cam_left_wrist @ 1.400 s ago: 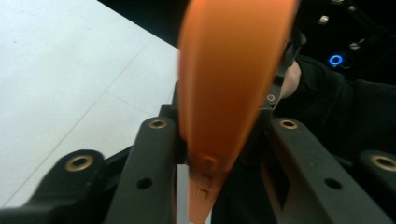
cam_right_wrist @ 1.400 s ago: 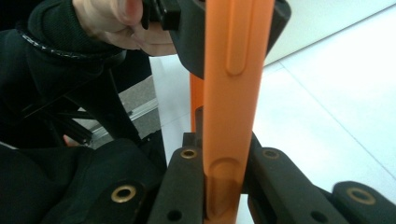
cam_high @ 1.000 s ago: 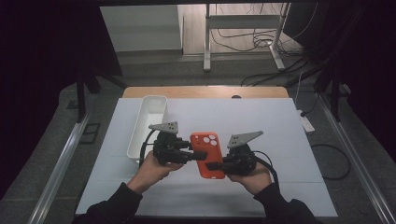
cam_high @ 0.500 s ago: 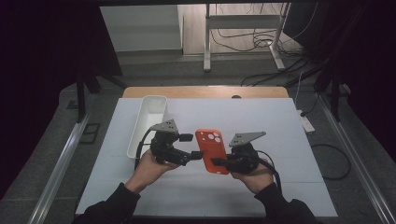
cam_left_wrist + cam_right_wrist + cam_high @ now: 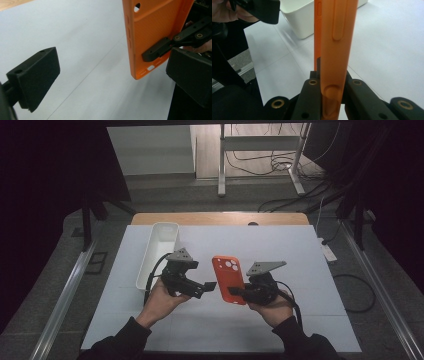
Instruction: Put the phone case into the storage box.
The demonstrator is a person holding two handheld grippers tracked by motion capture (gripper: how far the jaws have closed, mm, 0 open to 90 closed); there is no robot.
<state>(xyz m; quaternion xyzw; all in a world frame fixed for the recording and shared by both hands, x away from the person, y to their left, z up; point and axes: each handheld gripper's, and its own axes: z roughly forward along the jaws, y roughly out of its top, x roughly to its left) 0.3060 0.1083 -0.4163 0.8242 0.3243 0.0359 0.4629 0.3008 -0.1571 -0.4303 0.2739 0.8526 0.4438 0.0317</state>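
An orange phone case (image 5: 228, 279) is held up off the white table, its camera cut-outs at the far end. My right gripper (image 5: 237, 292) is shut on its near end. In the right gripper view the case (image 5: 335, 37) stands edge-on, with my right gripper (image 5: 332, 95) clamped on both of its faces. My left gripper (image 5: 204, 287) sits just left of the case, apart from it. Its jaws have just been opening and now stand wide. In the left gripper view nothing lies between my left gripper's (image 5: 112, 75) black pads (image 5: 35, 77); the case (image 5: 150, 32) hangs ahead at the right.
A long white bin (image 5: 157, 252) stands on the table's left side, beyond my left hand; its corner (image 5: 304, 15) is close behind the case. The white table cover (image 5: 300, 255) stretches right and forward, with a wooden strip (image 5: 220, 218) at its far edge.
My left gripper's jaws have opened and let go of the orange case. The case now rests in my right gripper alone and sits slightly further right.
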